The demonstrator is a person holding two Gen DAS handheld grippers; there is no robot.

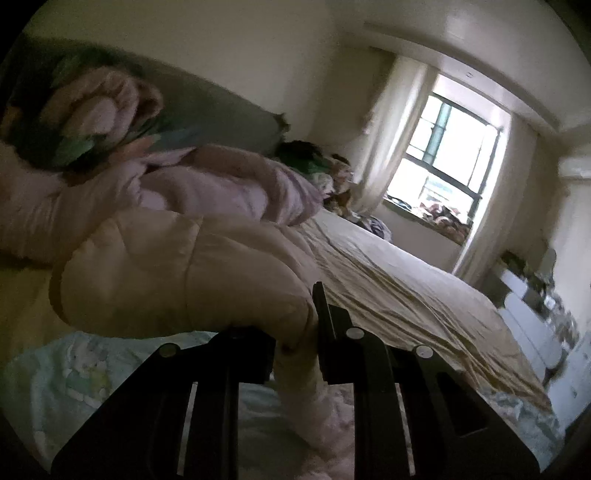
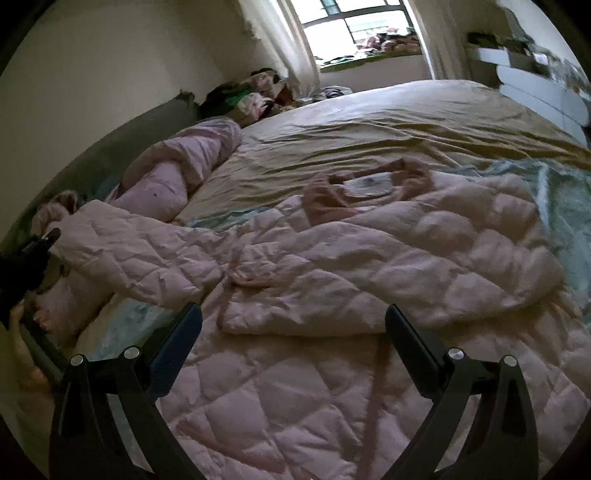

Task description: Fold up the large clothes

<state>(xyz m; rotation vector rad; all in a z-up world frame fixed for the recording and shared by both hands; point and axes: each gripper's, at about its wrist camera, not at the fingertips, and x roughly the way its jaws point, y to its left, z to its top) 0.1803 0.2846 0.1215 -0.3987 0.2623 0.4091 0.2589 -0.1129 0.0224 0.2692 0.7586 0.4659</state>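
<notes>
The pink coat (image 2: 332, 266) is lying spread across the bed (image 2: 369, 122). Left gripper (image 1: 295, 332) is pinching its sleeve (image 1: 184, 269); right gripper (image 2: 293, 325) is hovering over it with fingers apart. That puffy sleeve is probably slipping free if yanked.

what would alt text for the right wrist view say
The open right claw hovers over a pink quilted coat spread on a bed. At far left the left claw grips the end of the coat's sleeve, and a bright window sits beyond the bed.
</notes>
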